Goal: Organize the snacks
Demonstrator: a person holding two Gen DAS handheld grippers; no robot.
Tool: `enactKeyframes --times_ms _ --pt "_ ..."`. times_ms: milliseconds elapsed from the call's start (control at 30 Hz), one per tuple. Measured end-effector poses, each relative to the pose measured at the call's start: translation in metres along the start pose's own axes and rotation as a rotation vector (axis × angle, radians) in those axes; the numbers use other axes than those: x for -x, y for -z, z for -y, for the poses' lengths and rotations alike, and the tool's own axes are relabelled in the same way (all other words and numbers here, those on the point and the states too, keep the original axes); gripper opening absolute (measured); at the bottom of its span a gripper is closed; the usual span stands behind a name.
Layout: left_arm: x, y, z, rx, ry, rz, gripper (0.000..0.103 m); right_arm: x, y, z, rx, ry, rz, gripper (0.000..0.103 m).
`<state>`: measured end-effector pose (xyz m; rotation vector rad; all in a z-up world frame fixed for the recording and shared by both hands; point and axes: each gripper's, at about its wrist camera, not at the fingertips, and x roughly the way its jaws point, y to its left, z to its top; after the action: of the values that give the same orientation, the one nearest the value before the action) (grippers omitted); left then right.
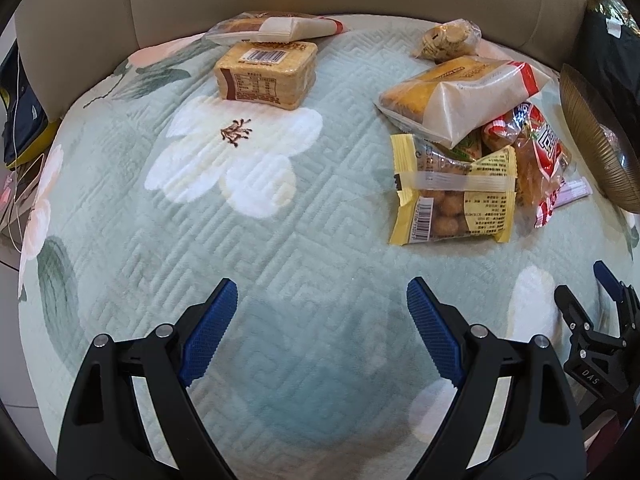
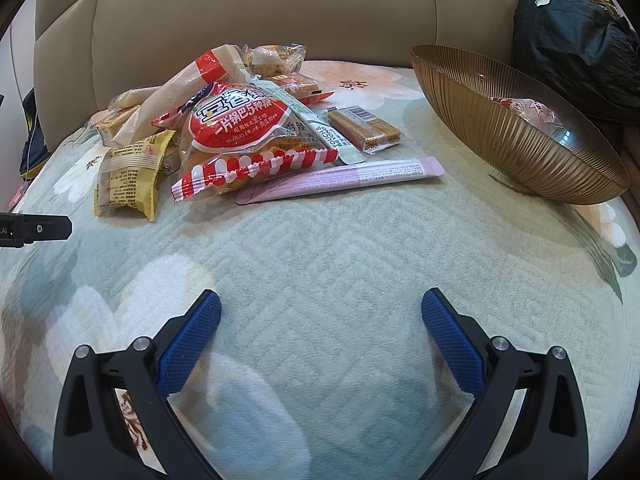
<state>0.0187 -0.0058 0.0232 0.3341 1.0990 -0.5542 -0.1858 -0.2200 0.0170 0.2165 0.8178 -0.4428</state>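
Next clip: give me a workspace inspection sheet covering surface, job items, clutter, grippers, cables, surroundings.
Surface: pale green quilted floral sofa cover, bare beneath both grippers.
Job's things: heaped snack packets, red-and-white crisp bag on top, yellow nut packet at the edge; tan cracker block apart; ribbed amber glass bowl holding one packet.
Clutter: dark green crumpled bag.
Grippers: left gripper and right gripper open, empty.
Cables: thin white cord.
Surroundings: beige sofa backrest.

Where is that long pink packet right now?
In the right wrist view the long pink packet lies flat on the quilt, at the near edge of the snack pile, just under the red-and-white bag.
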Motion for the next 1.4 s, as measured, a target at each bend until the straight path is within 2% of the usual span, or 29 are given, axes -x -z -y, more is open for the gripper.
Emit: enactKeyframes --times_ms 400,667,967,1067,1233,1400 --pt "-0.001 0.001 0.001 -0.002 -0.008 -0.001 0.087 0.0 0.0 0.0 0.0 0.0 0.0 0.098" --pt "0.006 -0.003 -0.01 0.058 0.016 0.027 0.087 0.0 0.0 0.0 0.001 0.0 0.0 0.098" --pt "0.029 -0.005 -0.012 0.067 0.025 0.108 0.087 -0.001 0.0 0.0 0.001 0.001 0.0 0.098" --pt "0.036 -0.006 -0.016 0.089 0.062 0.127 0.087 -0.001 0.0 0.0 0.001 0.001 0.0 0.098" --pt "0.037 -0.006 -0.004 0.048 0.131 0.11 0.087 -0.001 0.0 -0.001 0.001 0.001 0.0 0.098" --pt "0.05 -0.016 0.0 0.057 0.227 0.1 0.087 -0.001 0.0 -0.001 0.002 0.001 0.001 0.098"
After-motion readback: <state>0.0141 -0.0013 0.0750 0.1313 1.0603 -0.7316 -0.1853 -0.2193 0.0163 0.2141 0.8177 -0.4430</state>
